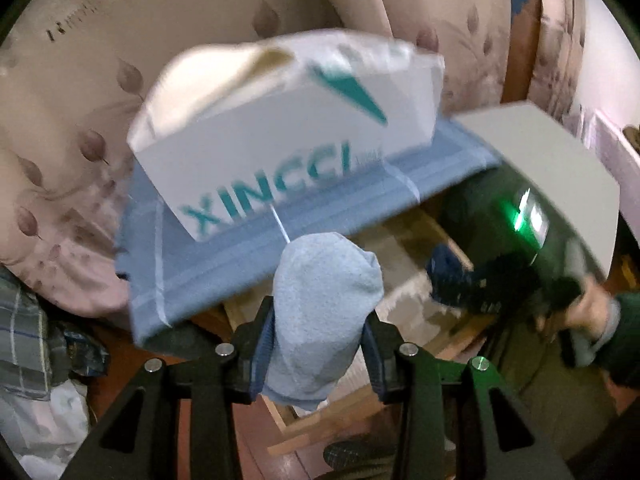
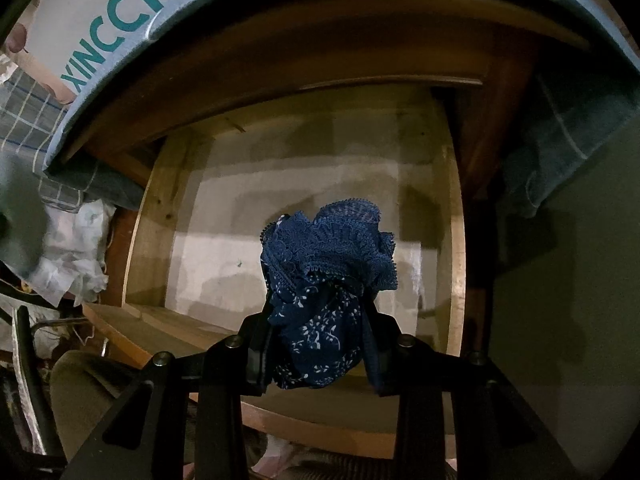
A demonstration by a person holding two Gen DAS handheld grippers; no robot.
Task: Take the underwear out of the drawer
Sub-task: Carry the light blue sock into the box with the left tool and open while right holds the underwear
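left gripper (image 1: 320,344): clamps light blue underwear (image 1: 324,312). right gripper (image 2: 320,348): clamps navy lace underwear (image 2: 324,280) above emptied drawer (image 2: 160,216). step: removal; next, set both aside.

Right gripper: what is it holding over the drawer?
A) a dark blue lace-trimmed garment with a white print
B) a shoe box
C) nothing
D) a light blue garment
A: the right gripper is shut on a bunched dark blue garment with a lace edge and small white print, above the bare drawer; the light blue one is in the left.
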